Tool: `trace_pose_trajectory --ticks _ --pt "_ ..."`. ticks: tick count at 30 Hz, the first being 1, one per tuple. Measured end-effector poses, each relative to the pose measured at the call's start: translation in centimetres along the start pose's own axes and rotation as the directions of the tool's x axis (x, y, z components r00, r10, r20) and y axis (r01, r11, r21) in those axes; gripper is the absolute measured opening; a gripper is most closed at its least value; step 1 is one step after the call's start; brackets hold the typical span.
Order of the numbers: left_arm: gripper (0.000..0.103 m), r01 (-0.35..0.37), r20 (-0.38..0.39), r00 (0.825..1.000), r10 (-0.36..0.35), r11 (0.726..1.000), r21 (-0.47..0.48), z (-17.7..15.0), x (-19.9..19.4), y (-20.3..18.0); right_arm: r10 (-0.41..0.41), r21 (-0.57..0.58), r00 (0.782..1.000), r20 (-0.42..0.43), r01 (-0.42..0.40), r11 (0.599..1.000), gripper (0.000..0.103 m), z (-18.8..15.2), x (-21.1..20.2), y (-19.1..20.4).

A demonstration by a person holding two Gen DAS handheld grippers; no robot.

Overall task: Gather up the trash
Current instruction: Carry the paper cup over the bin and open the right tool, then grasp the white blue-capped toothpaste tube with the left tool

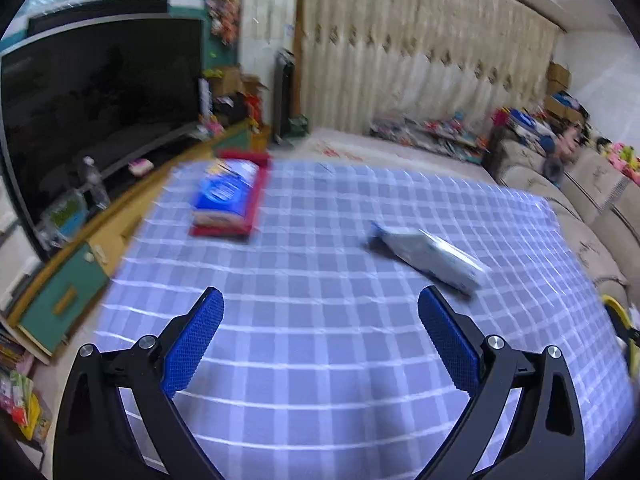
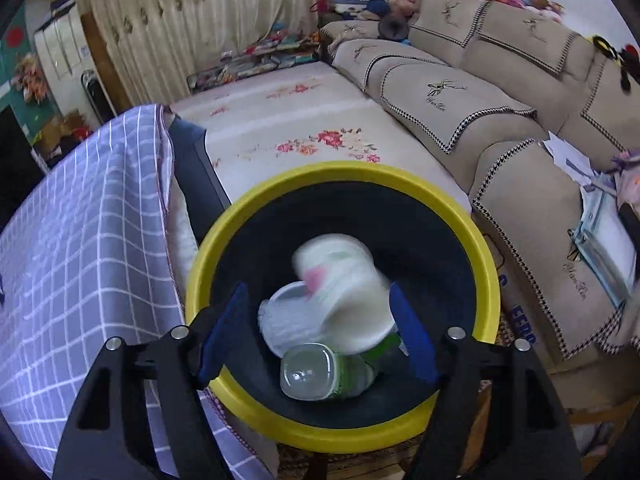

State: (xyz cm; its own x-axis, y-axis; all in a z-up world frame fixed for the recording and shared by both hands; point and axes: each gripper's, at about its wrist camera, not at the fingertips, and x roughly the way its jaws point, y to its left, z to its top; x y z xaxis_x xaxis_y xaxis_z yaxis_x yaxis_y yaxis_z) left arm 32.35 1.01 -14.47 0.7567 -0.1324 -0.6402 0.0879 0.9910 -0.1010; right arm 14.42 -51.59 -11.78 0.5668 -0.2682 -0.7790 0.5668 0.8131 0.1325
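My right gripper (image 2: 316,300) hangs open over a round bin with a yellow rim (image 2: 344,170) and a black inside. A blurred white paper cup (image 2: 340,280) with a pink and green print is between its blue fingers, clear of the left pad and close to the right one. Below it in the bin lie a clear plastic bottle (image 2: 316,372) with a green label and a crumpled white bag (image 2: 284,320). My left gripper (image 1: 320,304) is open and empty above the checked tablecloth (image 1: 320,360). A white and blue wrapper (image 1: 428,256) lies on the cloth just beyond its right finger.
A blue tissue pack (image 1: 224,196) rests on a red box at the table's far left. A TV (image 1: 100,100) on a low cabinet stands to the left. A beige sofa (image 2: 480,120) runs beside the bin, and a flowered mat (image 2: 300,128) covers the floor.
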Motion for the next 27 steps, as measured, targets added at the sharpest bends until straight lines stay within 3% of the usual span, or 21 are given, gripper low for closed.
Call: trace_pose_trajectory --ticks 4,7,13,22,27 --pt "0.096 0.036 -0.077 0.997 -0.030 0.996 0.082 0.6 1.7 -4.4 0.004 -0.025 0.999 0.044 -0.003 1.000 0.075 0.3 -1.2 1.0" --pt "0.096 0.040 -0.126 0.992 -0.030 0.996 0.080 1.6 3.4 -7.5 0.026 -0.043 0.997 0.067 -0.023 0.999 0.076 0.8 -1.9 1.9" --pt "0.096 -0.046 -0.146 0.987 0.063 0.993 0.112 3.4 6.8 -13.1 0.085 -0.045 0.994 0.067 -0.082 0.996 0.077 1.0 -2.5 2.1" --pt "0.096 -0.184 -0.194 0.961 0.196 0.980 0.077 4.6 10.2 -13.9 0.143 -0.042 0.988 0.053 -0.141 0.989 0.077 0.8 -2.0 1.2" --pt "0.094 -0.204 -0.225 0.951 0.213 0.977 0.062 4.7 11.3 -13.0 0.164 -0.031 0.985 0.051 -0.163 0.986 0.077 0.7 -1.8 0.7"
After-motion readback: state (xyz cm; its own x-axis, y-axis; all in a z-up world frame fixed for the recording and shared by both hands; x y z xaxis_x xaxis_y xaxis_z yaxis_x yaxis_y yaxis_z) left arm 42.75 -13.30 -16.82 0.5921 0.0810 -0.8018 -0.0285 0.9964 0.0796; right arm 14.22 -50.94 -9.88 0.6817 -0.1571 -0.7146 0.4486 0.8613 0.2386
